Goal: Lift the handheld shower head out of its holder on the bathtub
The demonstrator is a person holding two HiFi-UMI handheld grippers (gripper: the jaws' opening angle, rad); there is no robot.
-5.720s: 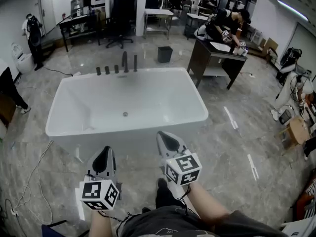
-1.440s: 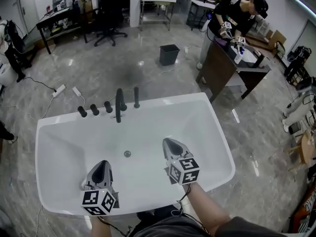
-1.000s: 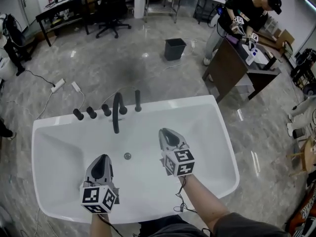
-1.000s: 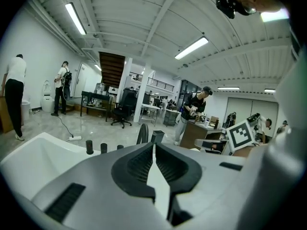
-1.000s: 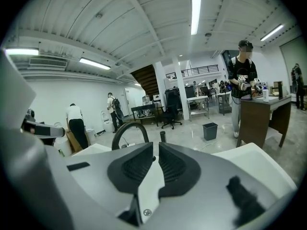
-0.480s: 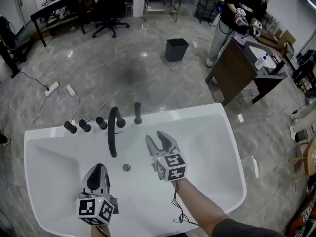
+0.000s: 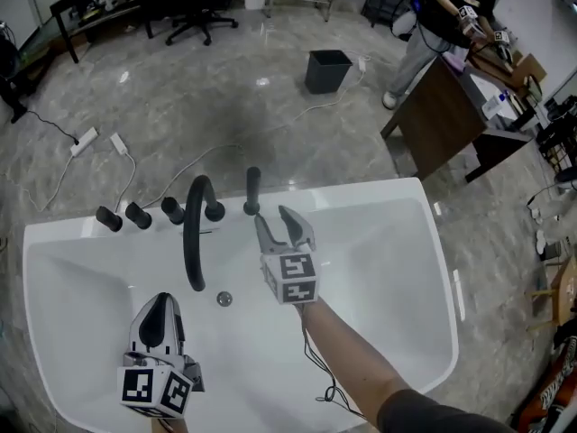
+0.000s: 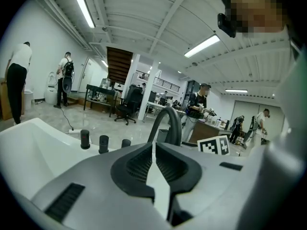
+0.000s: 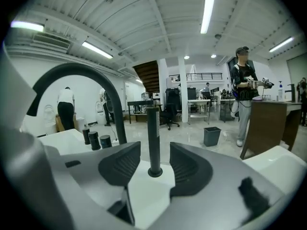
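The handheld shower head [image 7: 252, 189] is a slim black stick that stands upright in its holder on the far rim of the white bathtub [image 7: 424, 242]. My right gripper [image 7: 276, 218] hovers over the tub just short of it, and its jaws are opening with nothing between them. In the right gripper view the shower head [image 9: 153, 135] rises in line with the gap of the right gripper [image 9: 154, 166], a little beyond the pads. My left gripper [image 7: 160, 301] hangs lower left over the tub, shut and empty. The left gripper [image 8: 154, 161] points toward the spout.
A black arched spout [image 7: 193, 233] and several black knobs [image 7: 137, 215] stand left of the shower head on the rim. The drain [image 7: 224, 299] lies below the spout. Beyond the tub are a floor cable [image 7: 135, 174], a dark bin [image 7: 327, 70], a brown desk [image 7: 446, 106] and a person [image 9: 242, 87].
Both grippers have moved forward and down over the tub. The right gripper has gone from shut to open and has come close to the shower head.
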